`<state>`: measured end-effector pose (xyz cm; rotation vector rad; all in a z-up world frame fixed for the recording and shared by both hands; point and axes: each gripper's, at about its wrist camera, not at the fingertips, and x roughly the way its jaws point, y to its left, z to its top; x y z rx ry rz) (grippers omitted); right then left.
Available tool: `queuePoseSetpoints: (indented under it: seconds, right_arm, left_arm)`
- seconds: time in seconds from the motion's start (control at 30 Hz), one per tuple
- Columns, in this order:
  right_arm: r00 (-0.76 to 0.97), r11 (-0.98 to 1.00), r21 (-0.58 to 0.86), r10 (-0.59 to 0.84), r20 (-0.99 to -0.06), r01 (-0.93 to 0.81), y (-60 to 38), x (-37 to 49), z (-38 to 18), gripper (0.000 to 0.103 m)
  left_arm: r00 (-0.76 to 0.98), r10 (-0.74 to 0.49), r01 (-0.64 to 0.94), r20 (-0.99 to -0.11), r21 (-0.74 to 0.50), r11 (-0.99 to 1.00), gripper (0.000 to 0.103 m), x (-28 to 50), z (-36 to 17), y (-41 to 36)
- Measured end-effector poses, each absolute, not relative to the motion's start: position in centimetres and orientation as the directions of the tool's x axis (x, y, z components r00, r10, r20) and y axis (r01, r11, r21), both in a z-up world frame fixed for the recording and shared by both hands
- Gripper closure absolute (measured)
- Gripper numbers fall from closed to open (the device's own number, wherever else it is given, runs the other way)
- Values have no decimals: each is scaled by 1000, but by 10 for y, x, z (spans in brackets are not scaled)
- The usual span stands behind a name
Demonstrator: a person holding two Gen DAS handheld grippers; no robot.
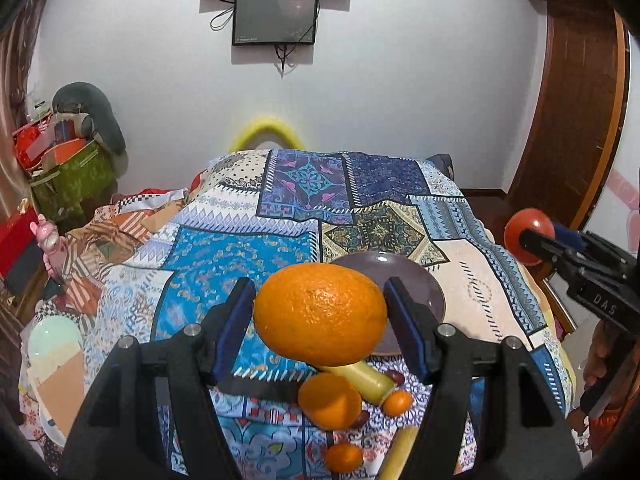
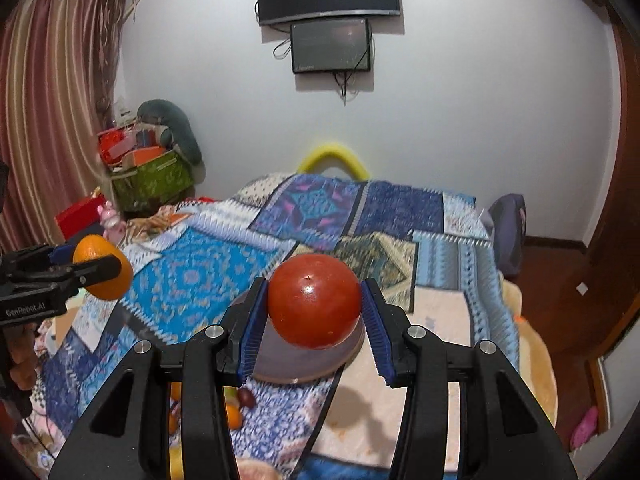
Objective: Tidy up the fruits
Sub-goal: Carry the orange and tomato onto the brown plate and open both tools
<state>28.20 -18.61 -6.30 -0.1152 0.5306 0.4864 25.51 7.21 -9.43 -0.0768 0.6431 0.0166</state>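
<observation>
Orange (image 1: 320,312) skin being clamped between the left gripper (image 1: 320,308) fingers; red tomato (image 2: 314,300) being squeezed by the right gripper (image 2: 314,312) fingers. Both hovering over the bed (image 1: 240,248), purple plate (image 1: 432,292) lying just beyond and below, nearer the right.

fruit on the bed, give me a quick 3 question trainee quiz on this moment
1. True or false: the left gripper is shut on the large orange.
2. What does the right gripper hold? A) banana B) red tomato C) plate
3. Is the grey plate on the patchwork bedspread bare or loaded?

Key:
1. True.
2. B, the red tomato.
3. Bare, as far as shows; the small oranges lie on the bedspread.
</observation>
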Motion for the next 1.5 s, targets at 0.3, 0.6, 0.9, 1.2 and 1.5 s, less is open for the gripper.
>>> queuePoseSetpoints:
  seconds: [0.3, 0.6, 0.9, 1.2, 1.5]
  right_arm:
    - [763, 887, 20, 408, -501, -461, -176, 314, -66, 60]
    - [738, 890, 18, 390, -551, -457, -163, 351, -96, 60]
    - [688, 878, -21, 360, -630, -478, -149, 373, -134, 60]
    - [627, 862, -29, 344, -699, -506, -142, 395, -168, 60]
    - [556, 850, -13, 333, -762, -527, -135, 410, -193, 60]
  left_arm:
    - [785, -11, -28, -620, -52, 998, 37, 301, -109, 66]
    - [739, -19, -18, -673, -48, 999, 37, 348, -140, 60]
    - [626, -86, 28, -775, -88, 996, 37, 388, -187, 61]
    - [530, -94, 25, -843, -95, 995, 37, 421, -221, 63]
    - [509, -57, 77, -859, -20, 997, 37, 427, -232, 47]
